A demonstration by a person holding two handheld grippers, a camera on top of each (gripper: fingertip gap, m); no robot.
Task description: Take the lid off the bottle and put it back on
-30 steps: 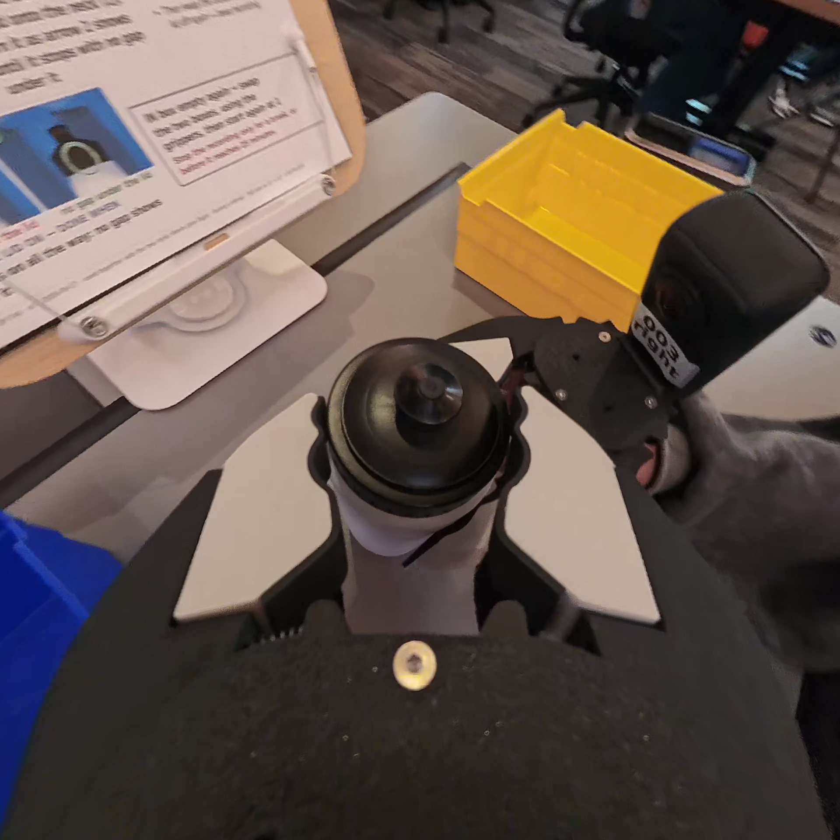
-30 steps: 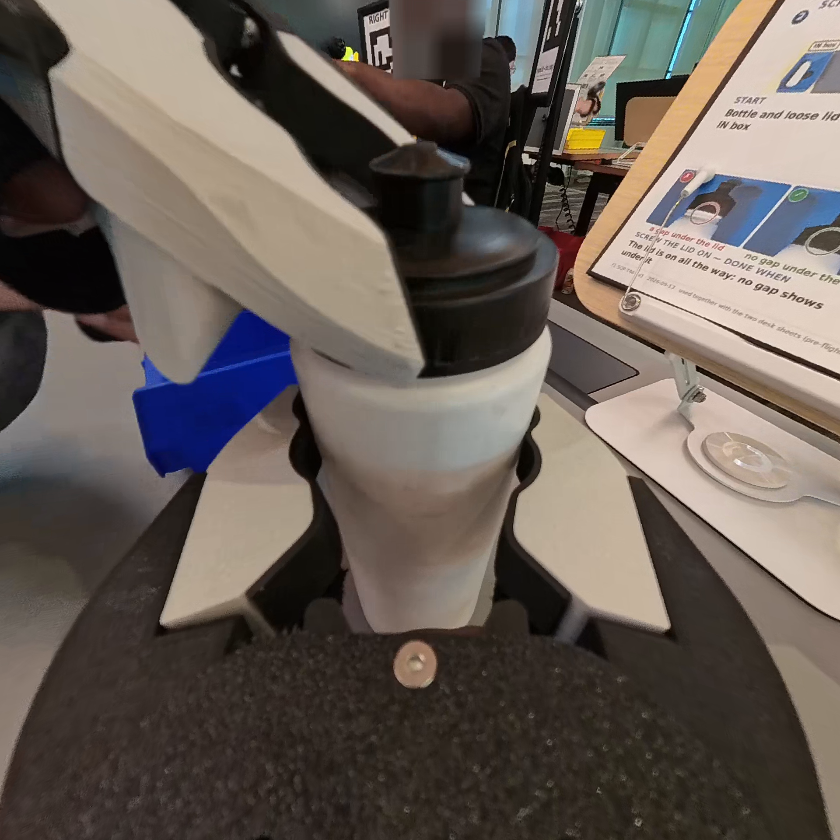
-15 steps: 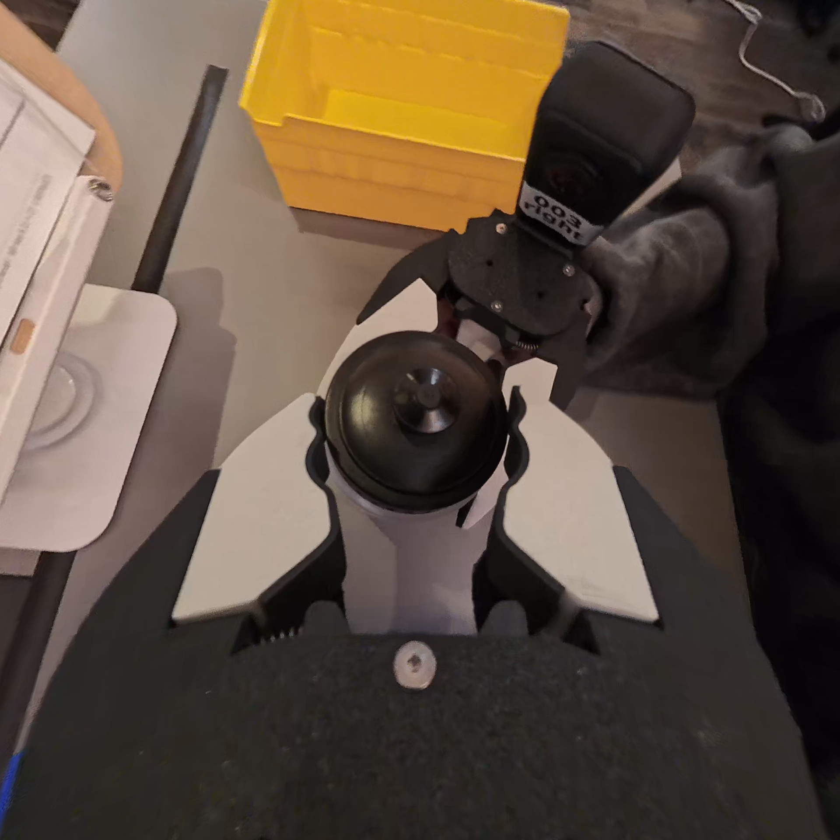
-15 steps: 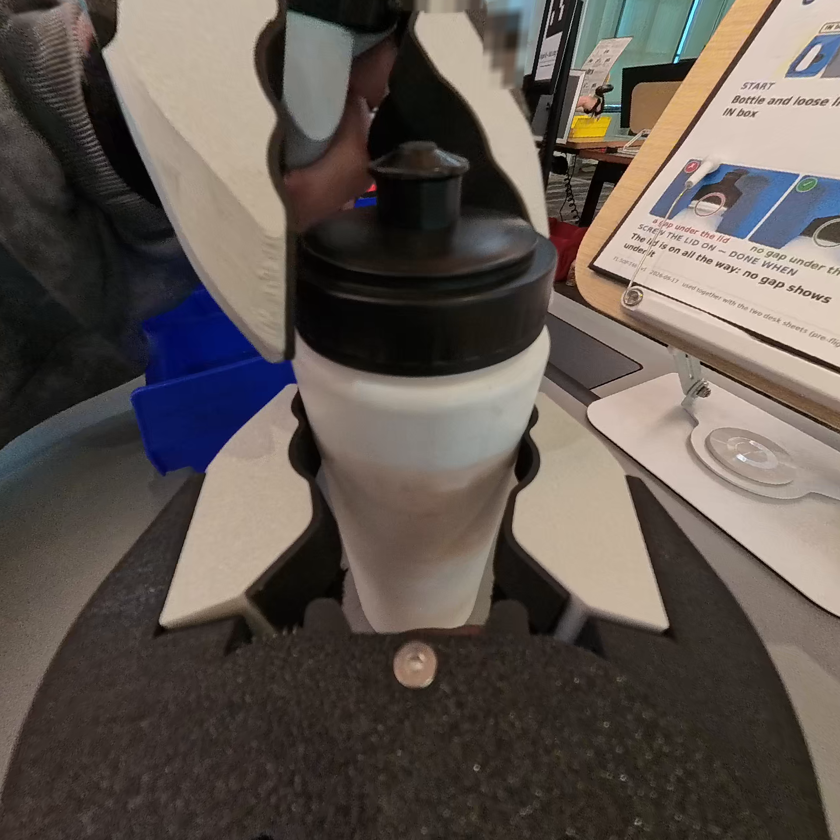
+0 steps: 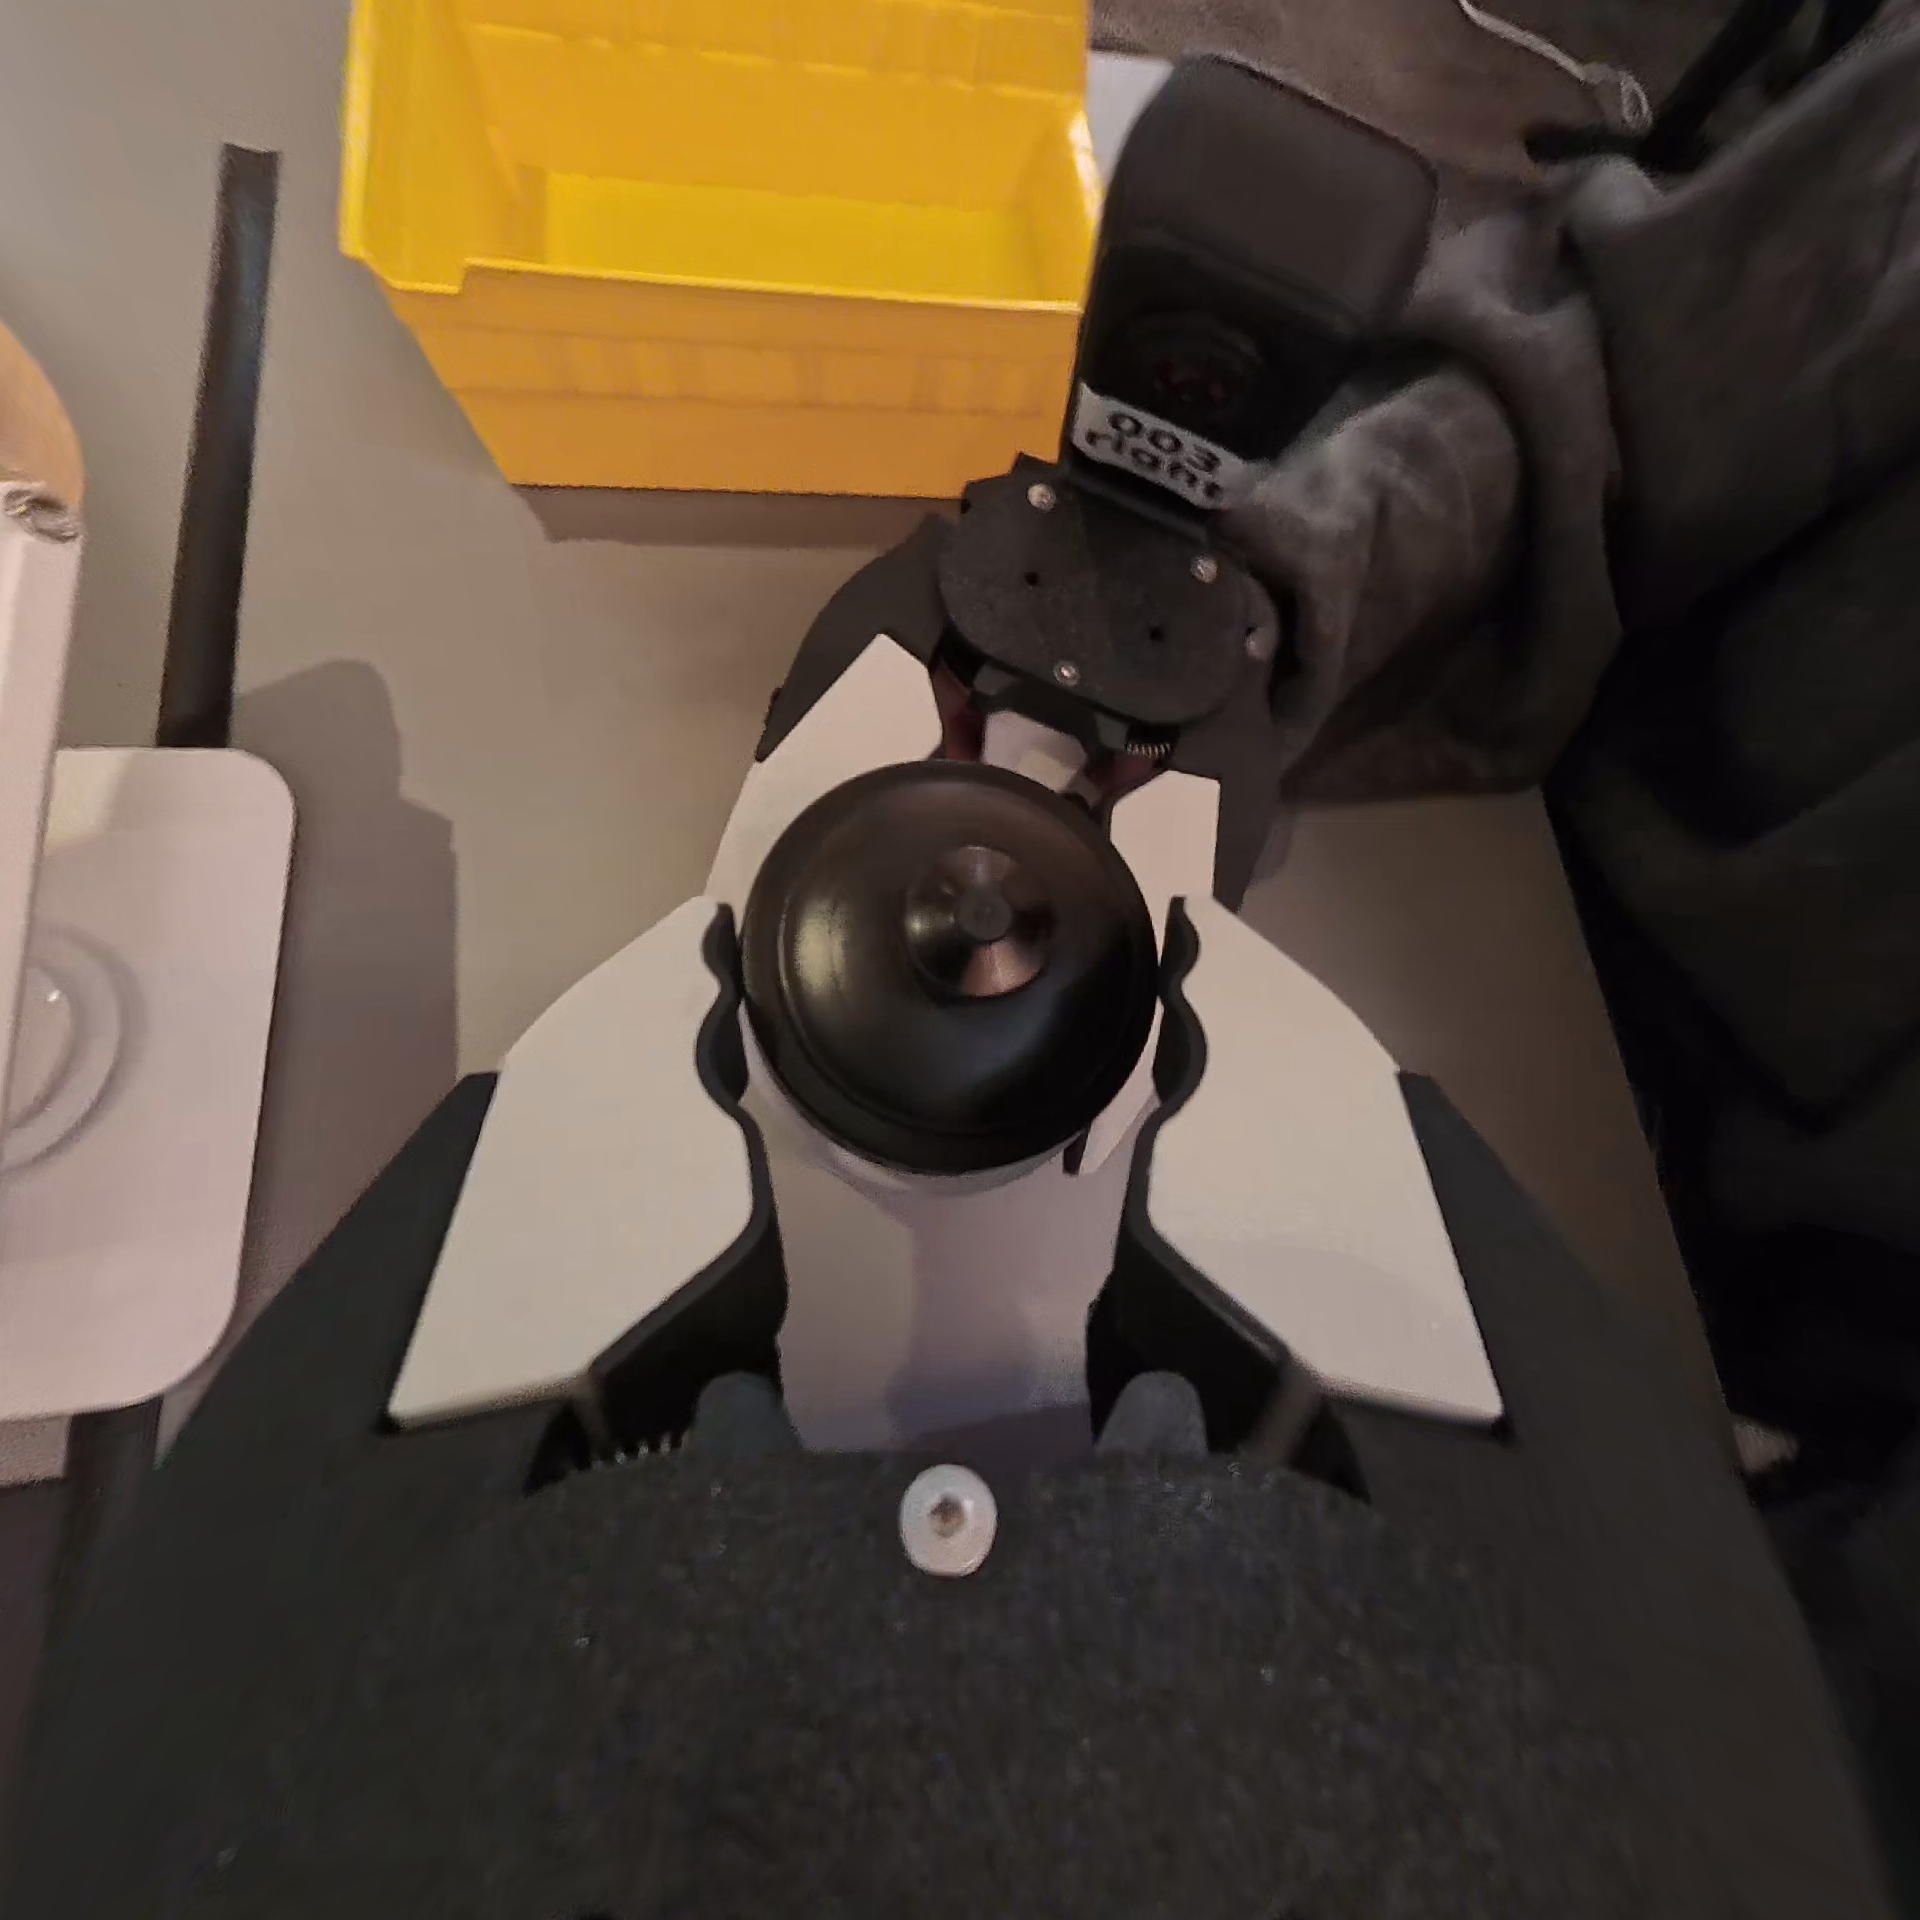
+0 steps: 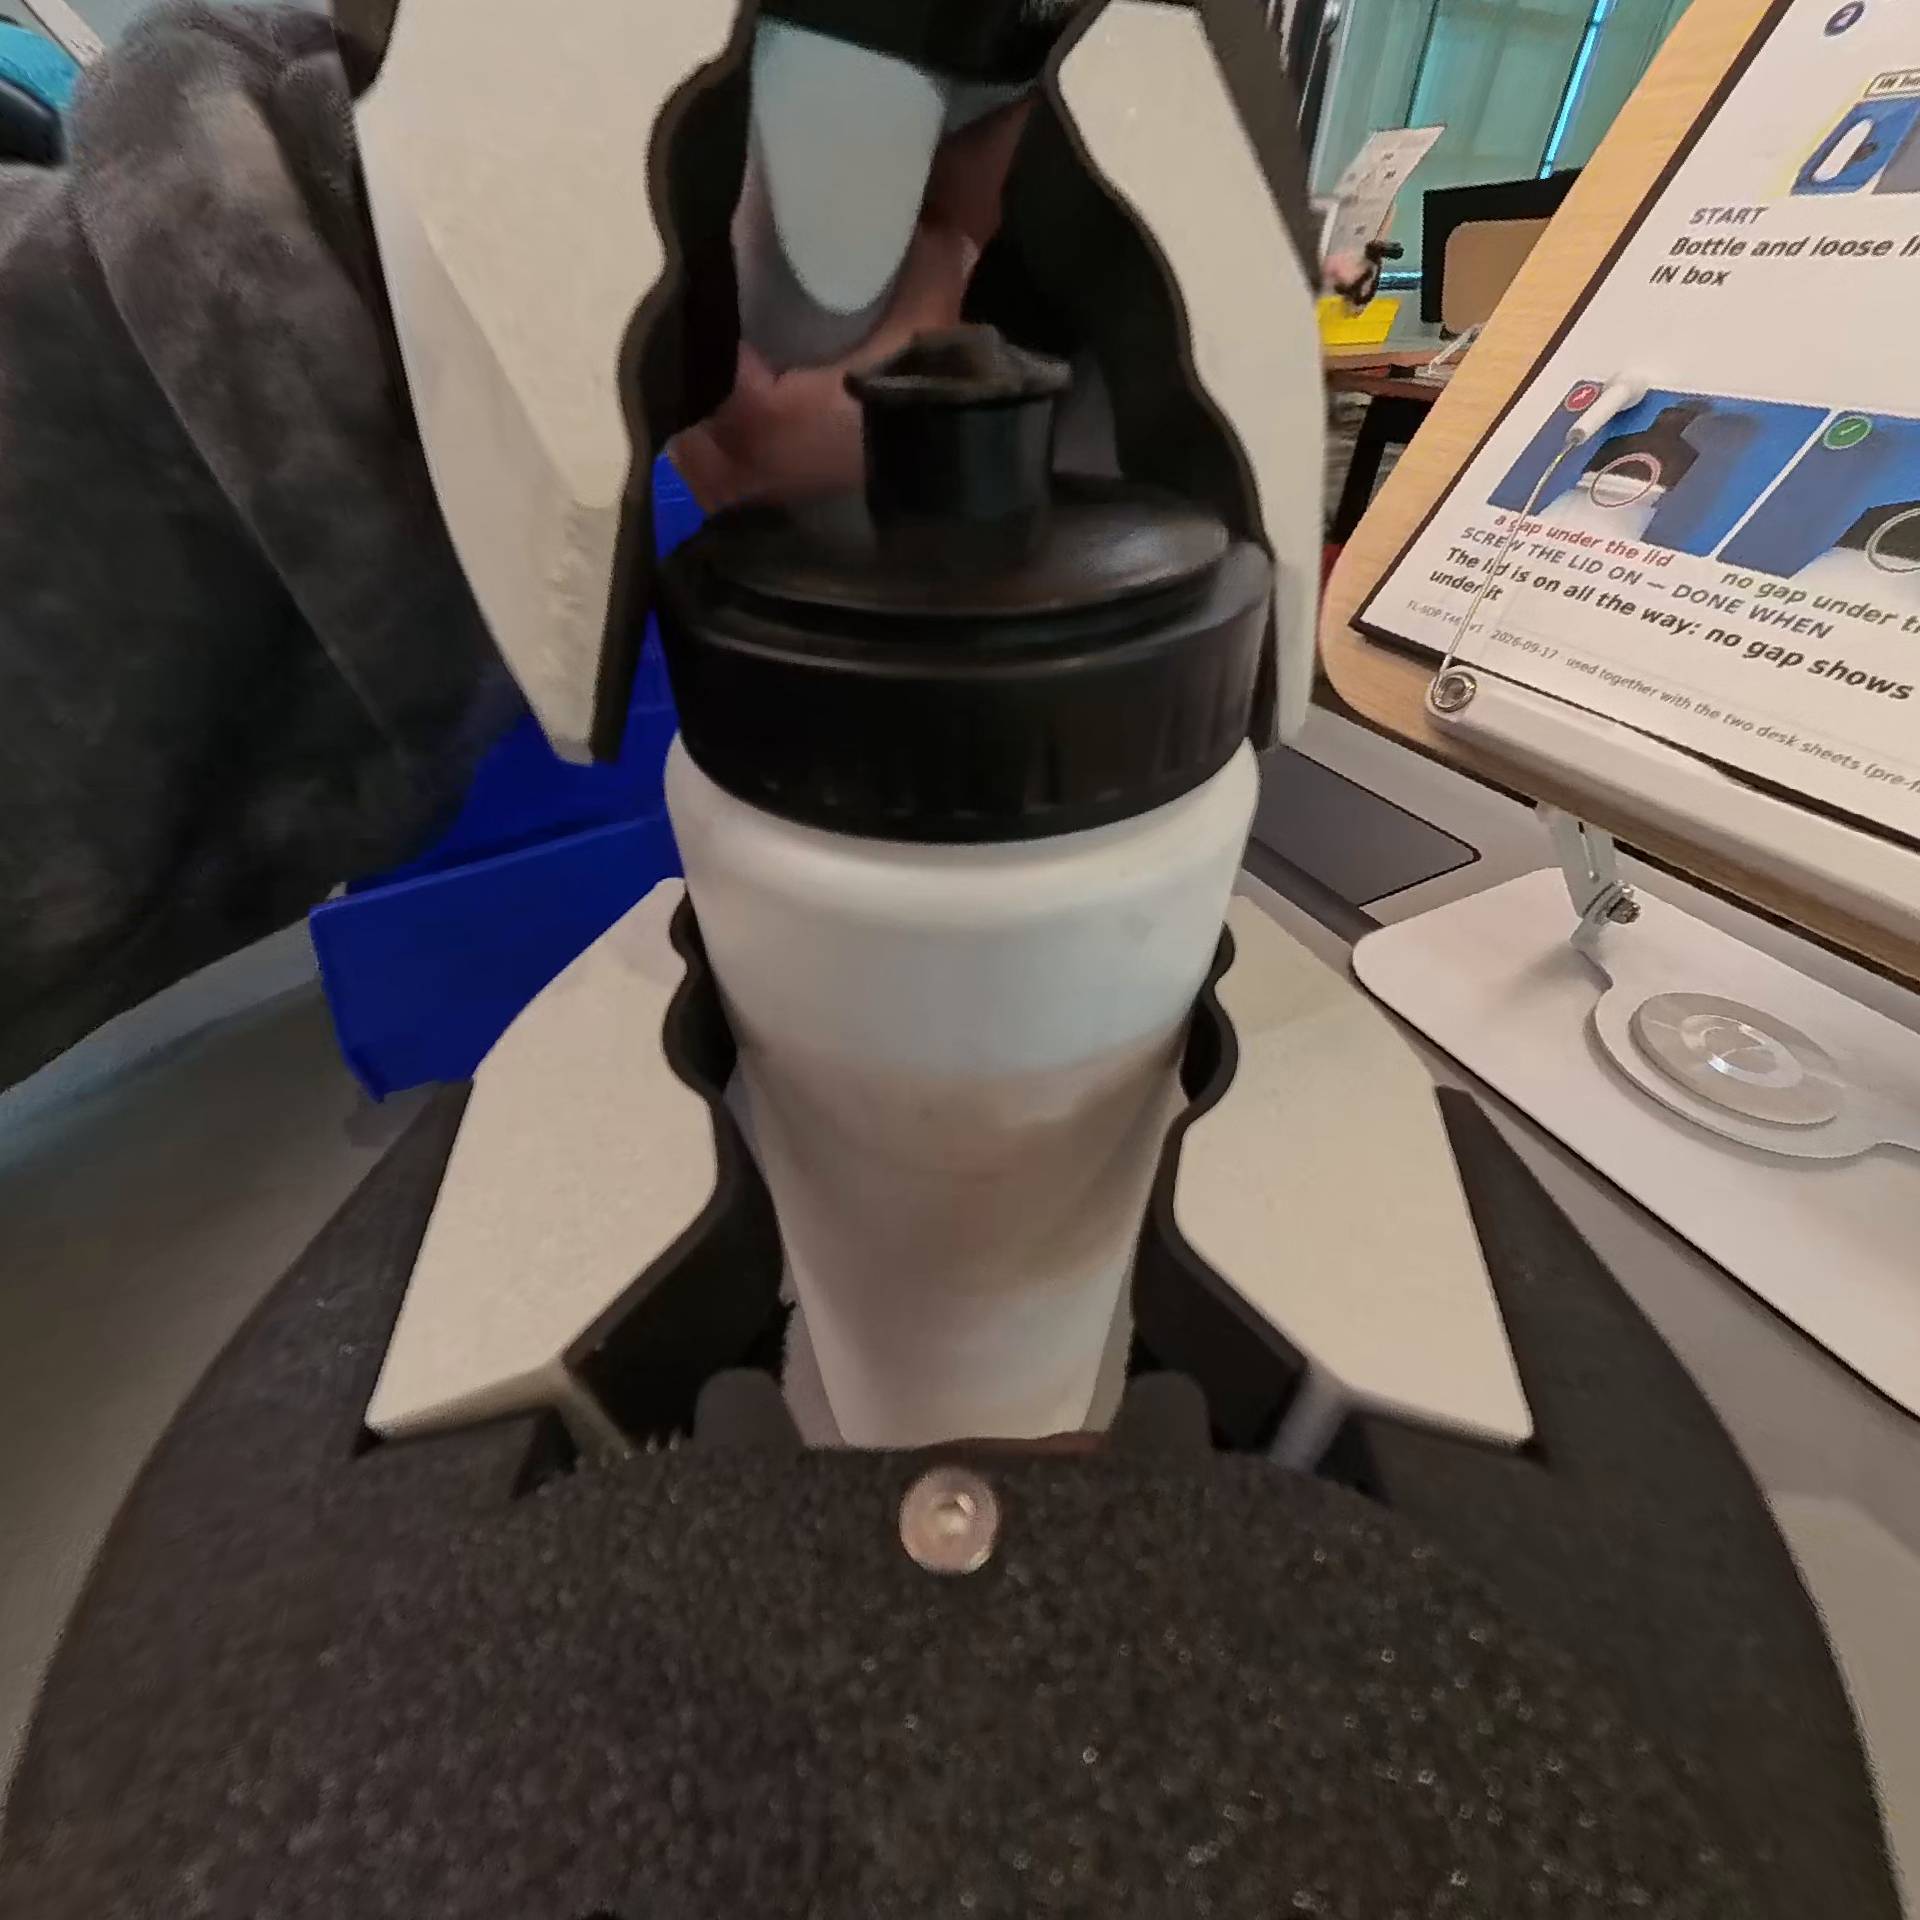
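A white bottle [image 6: 956,987] with a black screw lid [image 6: 966,707] stands upright above the grey table [image 5: 582,644]. My right gripper [image 6: 956,935] is shut on the bottle's body, below the lid. My left gripper [image 5: 951,935] comes down from above and is shut on the lid [image 5: 951,977], one finger on each side of its rim. In the right wrist view the left gripper [image 6: 935,717] straddles the lid and spout. The lid sits down on the bottle with no gap showing. The bottle's base is hidden.
A yellow bin [image 5: 727,260] stands on the table behind the bottle. A blue bin [image 6: 499,914] is on the other side. An instruction board [image 6: 1714,468] on a white stand base [image 5: 135,1039] is close by. A grey sleeve [image 5: 1403,571] holds the right gripper.
My left gripper has turned clockwise, seen from above, around the bottle's axis while shut on the lid. My right gripper and the bottle have stayed almost still.
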